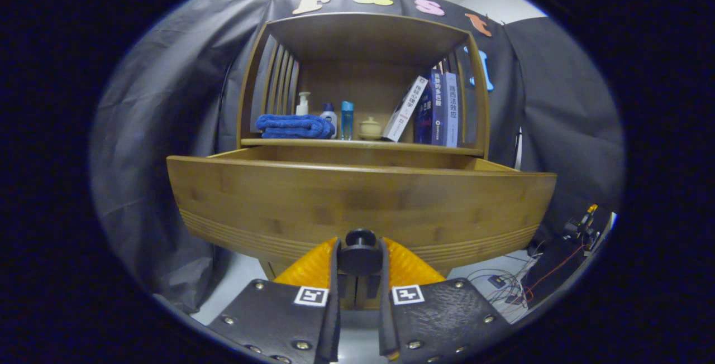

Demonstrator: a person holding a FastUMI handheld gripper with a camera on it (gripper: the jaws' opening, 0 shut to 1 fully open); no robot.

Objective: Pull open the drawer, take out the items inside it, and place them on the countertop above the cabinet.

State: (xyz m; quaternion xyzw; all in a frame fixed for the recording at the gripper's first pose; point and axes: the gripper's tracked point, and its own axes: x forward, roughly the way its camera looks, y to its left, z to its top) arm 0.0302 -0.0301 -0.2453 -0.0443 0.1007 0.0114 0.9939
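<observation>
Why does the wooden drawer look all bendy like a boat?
In the gripper view the fisheye lens bows the drawer front; it is really straight. The tool is shut on the black knob, sharp and evenly lit; the books also lean outward.

1. The booth is being lit dimly and evenly, seemingly from above; the shelf's (363,143) recess is being left in shadow.
2. Straight lines are being bowed by fisheye distortion, most plainly along the drawer front (357,202).
3. The knob (360,252), pinched between both fingers of the gripper (359,274), is being rendered slightly soft.
</observation>
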